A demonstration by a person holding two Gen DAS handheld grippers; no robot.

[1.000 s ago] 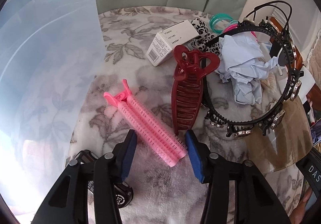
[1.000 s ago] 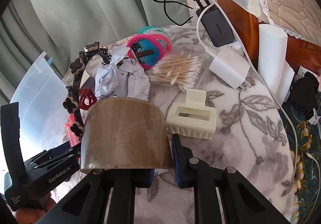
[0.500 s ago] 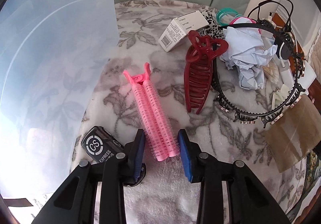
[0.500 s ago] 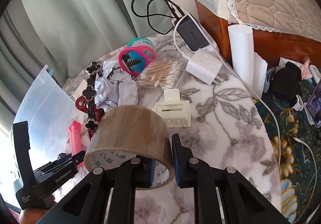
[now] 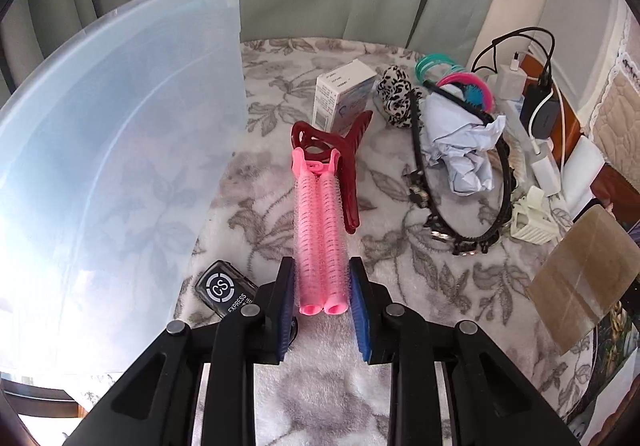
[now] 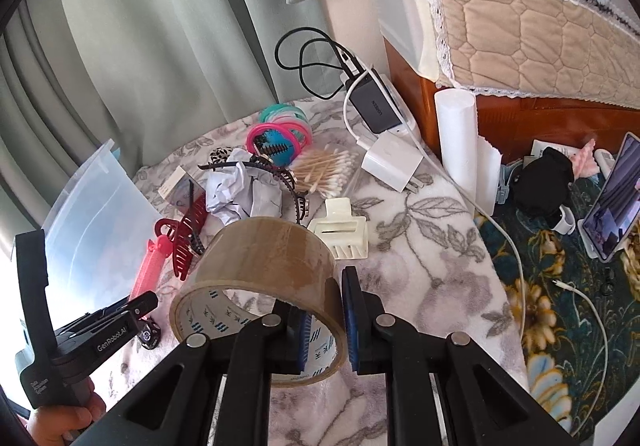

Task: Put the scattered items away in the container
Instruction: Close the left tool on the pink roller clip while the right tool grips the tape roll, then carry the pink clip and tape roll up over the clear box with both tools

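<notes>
My left gripper (image 5: 322, 286) is closing its jaws on the near end of a pink hair roller clip (image 5: 320, 230). The blue pads touch both its sides and it hangs raised over the floral cloth, in front of a dark red claw clip (image 5: 348, 174). The translucent plastic container (image 5: 120, 134) stands just to the left. My right gripper (image 6: 326, 320) is shut on the wall of a brown tape roll (image 6: 260, 254), one finger inside the ring and one outside, held above the table. That roll (image 5: 584, 286) also shows at the right of the left wrist view.
On the cloth lie a cream claw clip (image 6: 340, 234), a black headband (image 5: 420, 182), crumpled paper (image 5: 464, 150), a white box (image 5: 340, 98), a spotted scrunchie (image 5: 394, 94), bangles (image 6: 280, 126), cotton swabs (image 6: 324, 166), chargers (image 6: 394, 162) and a small black case (image 5: 224, 288). The table's edge drops to patterned carpet (image 6: 560, 306) at the right.
The left jaws narrowed round the pink roller until the pads met it, then rose with it. The right gripper lifted the tape roll higher, and its hollow now shows.
</notes>
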